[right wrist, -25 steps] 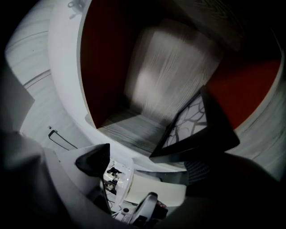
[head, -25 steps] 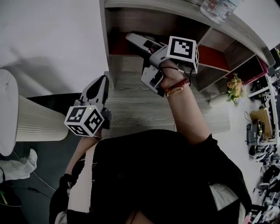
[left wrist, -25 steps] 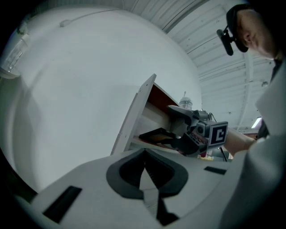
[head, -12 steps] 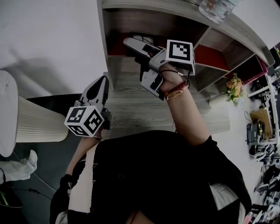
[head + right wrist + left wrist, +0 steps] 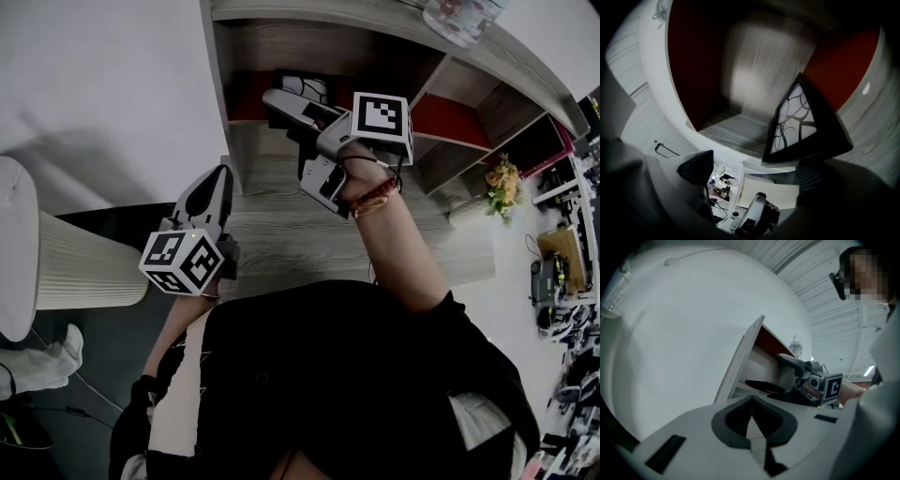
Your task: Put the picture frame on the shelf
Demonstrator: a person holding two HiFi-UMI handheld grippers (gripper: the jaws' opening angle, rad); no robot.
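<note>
The right tongs (image 5: 754, 173) have released, jaws apart; the picture frame (image 5: 806, 124) now stands on the shelf (image 5: 281, 141). The left tongs (image 5: 751, 420) stay together, empty.

Two hand-held grippers (image 5: 221, 171) (image 5: 289, 101), one picture frame (image 5: 302, 86), one shelf (image 5: 217, 84), one clear bottle (image 5: 459, 19), one flower bunch (image 5: 502, 183)

no legible text, no labels, no numbers
</note>
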